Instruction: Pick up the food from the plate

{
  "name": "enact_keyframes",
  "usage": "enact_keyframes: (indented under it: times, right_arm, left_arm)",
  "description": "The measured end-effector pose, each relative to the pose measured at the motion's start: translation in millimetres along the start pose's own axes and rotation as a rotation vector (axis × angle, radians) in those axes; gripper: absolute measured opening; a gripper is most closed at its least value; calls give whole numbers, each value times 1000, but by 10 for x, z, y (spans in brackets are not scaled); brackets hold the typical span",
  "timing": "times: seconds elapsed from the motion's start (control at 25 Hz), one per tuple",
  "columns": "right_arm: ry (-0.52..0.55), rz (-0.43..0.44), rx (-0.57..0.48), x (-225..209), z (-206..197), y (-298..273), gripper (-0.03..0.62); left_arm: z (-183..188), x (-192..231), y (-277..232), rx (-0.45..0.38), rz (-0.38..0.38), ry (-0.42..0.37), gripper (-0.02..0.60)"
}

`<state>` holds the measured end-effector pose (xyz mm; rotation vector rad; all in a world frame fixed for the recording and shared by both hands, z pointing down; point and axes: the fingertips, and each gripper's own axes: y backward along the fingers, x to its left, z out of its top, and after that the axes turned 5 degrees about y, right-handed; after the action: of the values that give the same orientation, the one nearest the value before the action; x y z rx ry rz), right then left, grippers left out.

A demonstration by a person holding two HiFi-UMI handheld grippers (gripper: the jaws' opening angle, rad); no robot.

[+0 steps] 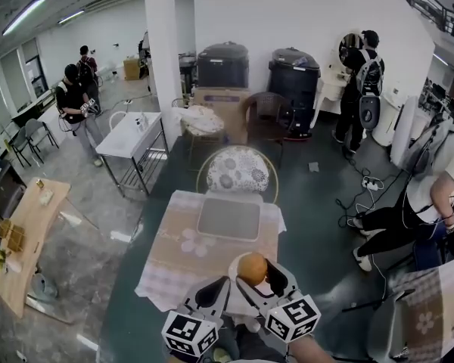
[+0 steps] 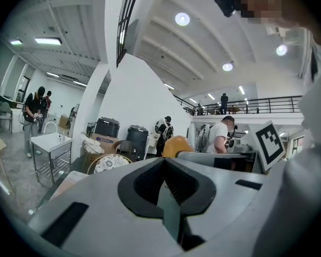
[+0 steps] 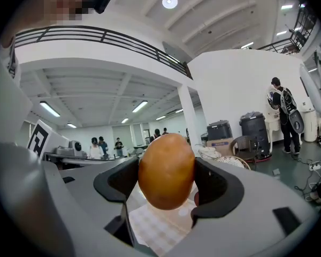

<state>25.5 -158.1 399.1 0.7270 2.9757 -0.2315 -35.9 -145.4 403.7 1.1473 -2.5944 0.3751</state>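
Note:
A round orange-brown piece of food (image 1: 252,268) is clamped between the jaws of my right gripper (image 1: 253,272), lifted over the near end of the table. In the right gripper view the food (image 3: 167,170) fills the gap of the right gripper (image 3: 167,176), with checked tablecloth (image 3: 158,224) below. My left gripper (image 1: 221,286) sits just left of it, jaws together and holding nothing. In the left gripper view the left gripper (image 2: 165,185) is shut, and the food (image 2: 174,145) shows beyond it. A grey rectangular tray (image 1: 228,218) lies bare mid-table.
A round chair with a patterned cushion (image 1: 237,170) stands at the table's far end. A white metal table (image 1: 129,136) and a wooden table (image 1: 26,229) are at left. A person (image 1: 427,199) crouches at right, near cables on the floor (image 1: 367,184).

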Motion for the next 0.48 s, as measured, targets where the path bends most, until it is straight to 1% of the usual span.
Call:
enact_keyframes:
  times: [0.48]
  right_arm:
    - [81,1,-28,340,207,92,298]
  left_arm:
    - [168,-70,279,-44,-15,-25,6]
